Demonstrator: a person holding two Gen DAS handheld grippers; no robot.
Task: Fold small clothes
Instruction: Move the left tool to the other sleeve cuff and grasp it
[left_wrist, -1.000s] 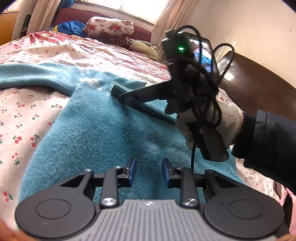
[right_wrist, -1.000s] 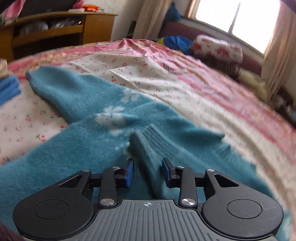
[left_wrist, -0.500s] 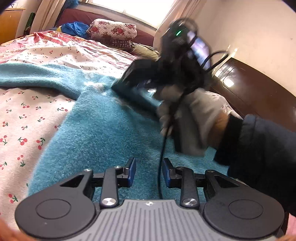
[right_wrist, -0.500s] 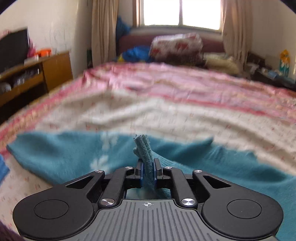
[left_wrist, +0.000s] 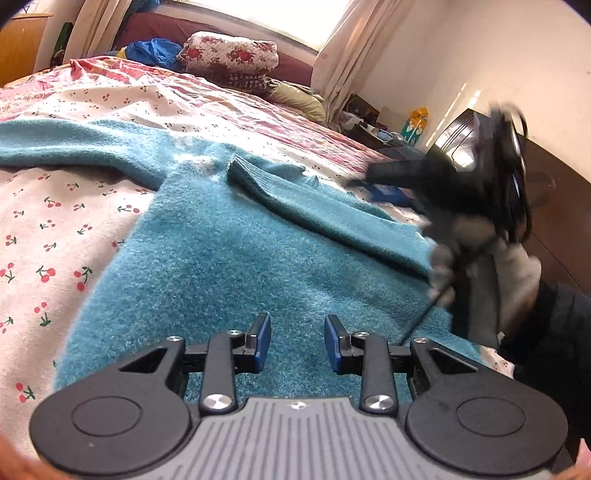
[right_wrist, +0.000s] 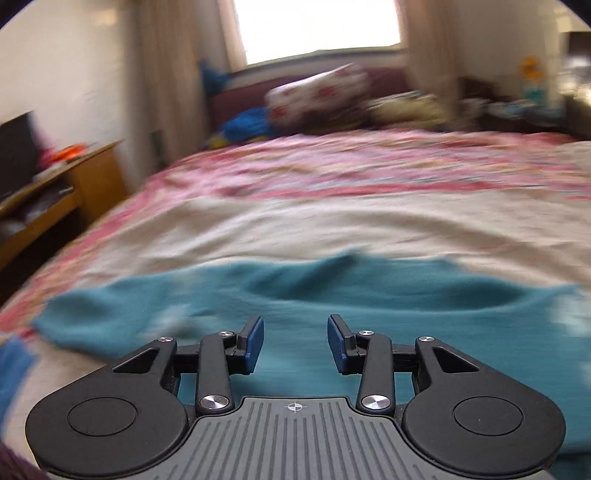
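Observation:
A fuzzy teal sweater (left_wrist: 236, 258) lies spread on the cherry-print bed sheet (left_wrist: 55, 229). One sleeve (left_wrist: 295, 199) is folded across its body, cuff toward the middle; the other sleeve (left_wrist: 74, 147) stretches out to the left. My left gripper (left_wrist: 297, 341) hovers low over the sweater's near part, jaws apart with nothing between them. My right gripper (right_wrist: 295, 341) is opening, nothing between its jaws, above the blurred sweater (right_wrist: 332, 295). In the left wrist view the right gripper (left_wrist: 373, 177) shows blurred at the right, held by a gloved hand (left_wrist: 491, 254).
Pillows and bedding (left_wrist: 229, 55) pile up at the head of the bed under the window. A wooden cabinet (right_wrist: 55, 199) stands at the left. A dark wooden footboard (left_wrist: 554, 206) runs along the right. A blue folded cloth (right_wrist: 11, 365) lies at the left edge.
My right gripper pinched the sleeve cuff, carried it over the sweater's body, let go and pulled away to the right. The sleeve now lies folded. My left gripper stayed still.

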